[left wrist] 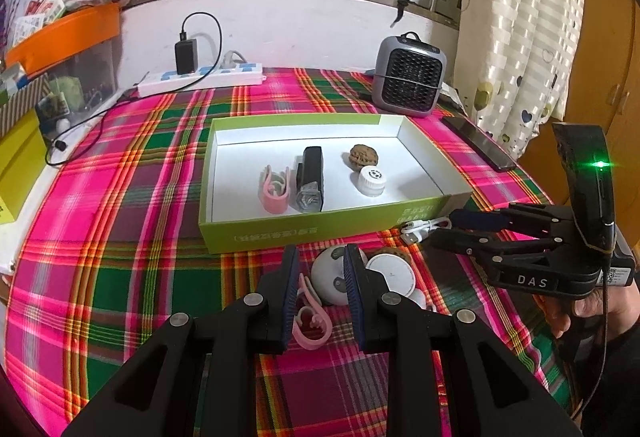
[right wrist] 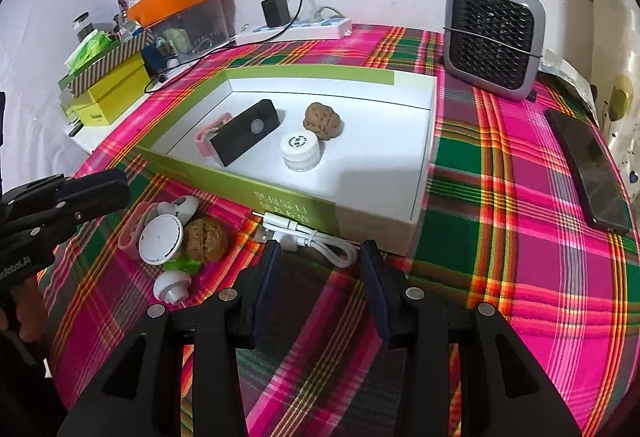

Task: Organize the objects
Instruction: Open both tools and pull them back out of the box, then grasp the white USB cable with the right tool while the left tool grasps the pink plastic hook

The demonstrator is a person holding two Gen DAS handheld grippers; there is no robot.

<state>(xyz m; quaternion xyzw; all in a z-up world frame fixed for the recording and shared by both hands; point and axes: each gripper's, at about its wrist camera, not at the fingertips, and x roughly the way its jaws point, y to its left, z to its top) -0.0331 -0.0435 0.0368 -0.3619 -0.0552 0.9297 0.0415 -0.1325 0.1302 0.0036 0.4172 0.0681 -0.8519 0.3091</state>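
Observation:
A green box with a white inside (left wrist: pixel 224 237) (right wrist: pixel 424 141) holds a pink clip (left wrist: pixel 274 189), a black block (left wrist: pixel 310 177) (right wrist: pixel 244 131), a walnut (left wrist: pixel 363 156) (right wrist: pixel 323 119) and a white cap (left wrist: pixel 371 180) (right wrist: pixel 300 151). In front of it lie a pink clip (left wrist: pixel 310 321) (right wrist: pixel 130 233), white round pieces (left wrist: pixel 390 273) (right wrist: pixel 161 239), a walnut (right wrist: pixel 206 239) and a coiled white USB cable (left wrist: pixel 424 226) (right wrist: pixel 312 237). My left gripper (left wrist: pixel 320 293) is open just above the loose clip. My right gripper (right wrist: pixel 320 281) is open just short of the cable.
A grey fan heater (left wrist: pixel 410 77) (right wrist: pixel 494 37) stands at the back right. A black phone (left wrist: pixel 478 143) (right wrist: pixel 590 173) lies right of the box. A power strip with charger (left wrist: pixel 200 75) (right wrist: pixel 294 27) is at the back. Boxes and clutter (right wrist: pixel 108 93) stack at the left.

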